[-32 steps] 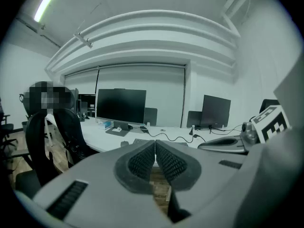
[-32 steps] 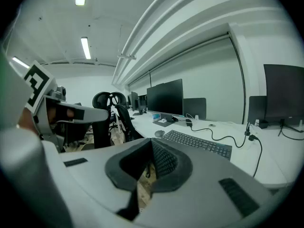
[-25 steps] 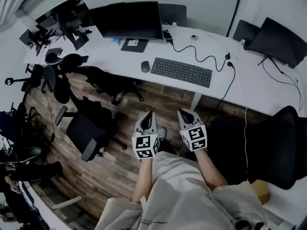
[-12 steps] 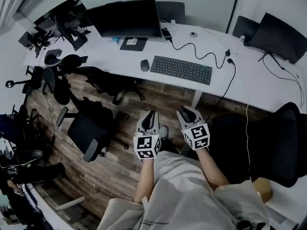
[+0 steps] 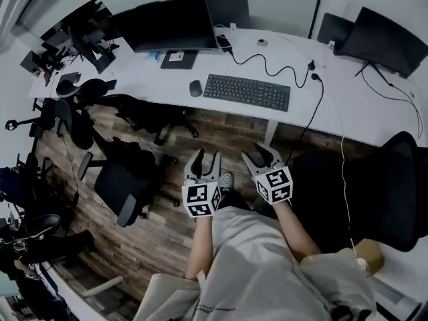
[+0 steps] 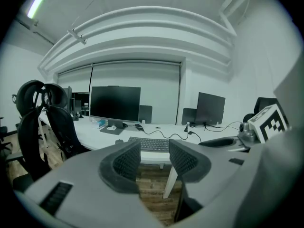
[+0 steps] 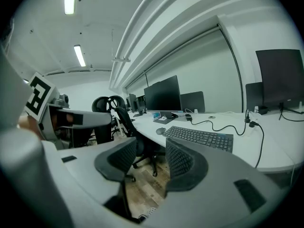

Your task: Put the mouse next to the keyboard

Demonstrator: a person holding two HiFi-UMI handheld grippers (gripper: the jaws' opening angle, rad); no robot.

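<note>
Mouse [image 5: 195, 87] beside keyboard [image 5: 247, 91] on white desk [image 5: 321, 112] over wood floor [image 5: 160, 233]; 2 hand-held grippers [image 5: 206, 158] [image 5: 259, 154], empty jaws just opened.

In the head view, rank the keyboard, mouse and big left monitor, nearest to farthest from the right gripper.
1. Keyboard, on the desk ahead.
2. Mouse, left of the keyboard.
3. Monitor, at the back left.

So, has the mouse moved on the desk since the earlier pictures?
No. The mouse lies beside the left end of the keyboard, as before; only the view shifted.
</note>
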